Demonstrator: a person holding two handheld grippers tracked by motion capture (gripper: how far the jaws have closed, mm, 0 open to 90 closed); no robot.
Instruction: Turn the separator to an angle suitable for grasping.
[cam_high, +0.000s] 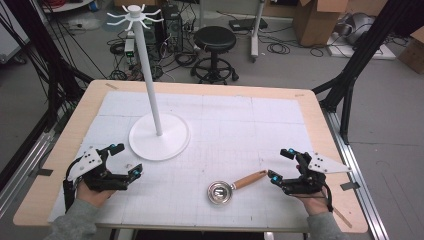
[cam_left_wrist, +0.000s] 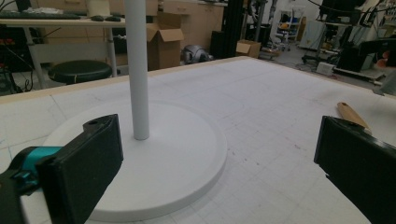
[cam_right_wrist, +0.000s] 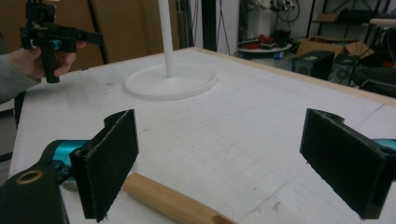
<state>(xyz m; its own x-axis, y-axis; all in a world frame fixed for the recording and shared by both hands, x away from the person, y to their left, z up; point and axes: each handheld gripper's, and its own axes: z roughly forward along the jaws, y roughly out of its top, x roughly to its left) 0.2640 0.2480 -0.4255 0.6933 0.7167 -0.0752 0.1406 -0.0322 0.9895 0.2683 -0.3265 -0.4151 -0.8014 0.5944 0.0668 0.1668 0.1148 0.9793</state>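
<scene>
One white stand, round flat base, slim pole, left-centre of table | one shiny metal cup, wooden handle, near front edge | left gripper gaping, empty | right gripper gaping, empty

a black round stool stands on the grey floor beyond the surface, near brown cardboard boxes.

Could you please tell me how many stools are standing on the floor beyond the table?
1. A black round stool stands on the floor past the table's far edge, right of the white stand's pole. Others may be hidden off-frame.
</scene>
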